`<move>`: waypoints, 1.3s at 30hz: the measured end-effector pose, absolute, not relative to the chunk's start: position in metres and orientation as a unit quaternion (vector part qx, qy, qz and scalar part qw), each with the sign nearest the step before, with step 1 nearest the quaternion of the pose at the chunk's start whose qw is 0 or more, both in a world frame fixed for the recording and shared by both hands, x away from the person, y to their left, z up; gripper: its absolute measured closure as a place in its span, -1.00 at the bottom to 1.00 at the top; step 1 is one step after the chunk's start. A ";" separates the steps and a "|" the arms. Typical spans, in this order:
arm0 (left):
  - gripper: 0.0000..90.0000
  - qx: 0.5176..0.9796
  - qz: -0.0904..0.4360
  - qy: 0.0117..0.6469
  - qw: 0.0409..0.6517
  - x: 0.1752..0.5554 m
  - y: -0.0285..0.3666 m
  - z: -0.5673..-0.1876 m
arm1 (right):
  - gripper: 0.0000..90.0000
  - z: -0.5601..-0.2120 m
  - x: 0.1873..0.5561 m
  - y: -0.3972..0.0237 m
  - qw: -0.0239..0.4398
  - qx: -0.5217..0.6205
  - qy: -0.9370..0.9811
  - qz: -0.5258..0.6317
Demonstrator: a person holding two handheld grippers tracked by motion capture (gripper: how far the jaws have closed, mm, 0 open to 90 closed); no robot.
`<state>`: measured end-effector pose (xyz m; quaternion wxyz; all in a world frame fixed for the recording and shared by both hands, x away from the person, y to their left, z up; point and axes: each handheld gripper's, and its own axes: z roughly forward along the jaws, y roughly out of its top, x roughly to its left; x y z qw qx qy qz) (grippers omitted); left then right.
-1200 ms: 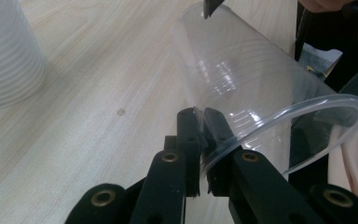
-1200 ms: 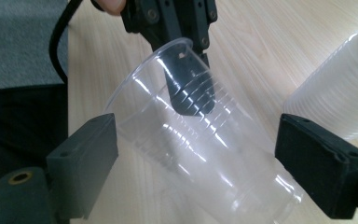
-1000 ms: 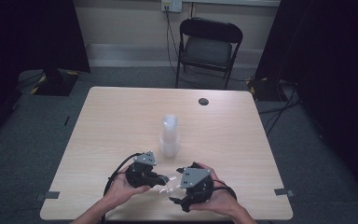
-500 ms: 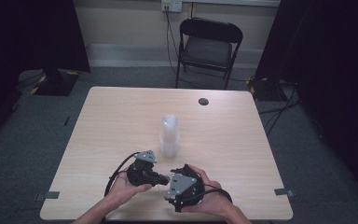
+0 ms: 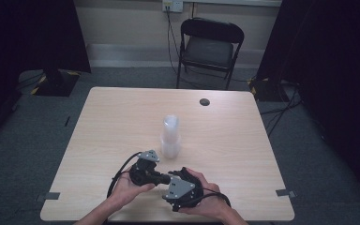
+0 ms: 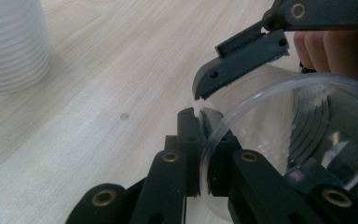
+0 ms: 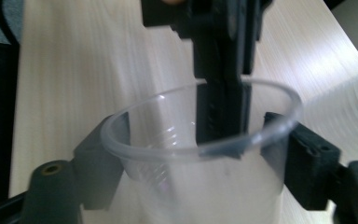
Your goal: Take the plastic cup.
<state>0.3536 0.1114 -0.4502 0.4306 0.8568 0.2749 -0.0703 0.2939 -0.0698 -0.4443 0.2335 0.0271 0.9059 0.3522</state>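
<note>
Cup: clear plastic cup (image 7: 200, 154), near the upright stack of clear plastic cups (image 5: 170, 136).
Left gripper (image 6: 200, 140): clamped on its rim.
Right gripper (image 7: 200, 158): jaws just closing around its sides, contact uncertain; handover likely beginning.

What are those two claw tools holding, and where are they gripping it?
A clear plastic cup. The left gripper pinches its rim; the right gripper's jaws, just closing, straddle its body, contact unclear.

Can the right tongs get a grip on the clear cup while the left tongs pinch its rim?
Probably yes: the right tongs already straddle the cup, closing in; the left tongs pinch only the rim.
</note>
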 end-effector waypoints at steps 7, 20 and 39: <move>0.91 0.856 -0.074 0.278 0.430 0.355 0.111 -0.449 | -0.40 -0.442 0.291 -0.068 0.231 0.031 0.903 0.361; 0.89 0.847 -0.056 0.281 0.447 0.353 0.113 -0.448 | -0.33 -0.438 0.293 -0.071 0.235 0.038 0.898 0.370; 0.67 0.815 -0.030 0.302 0.494 0.346 0.127 -0.442 | -0.32 -0.428 0.302 -0.077 0.236 0.085 0.884 0.394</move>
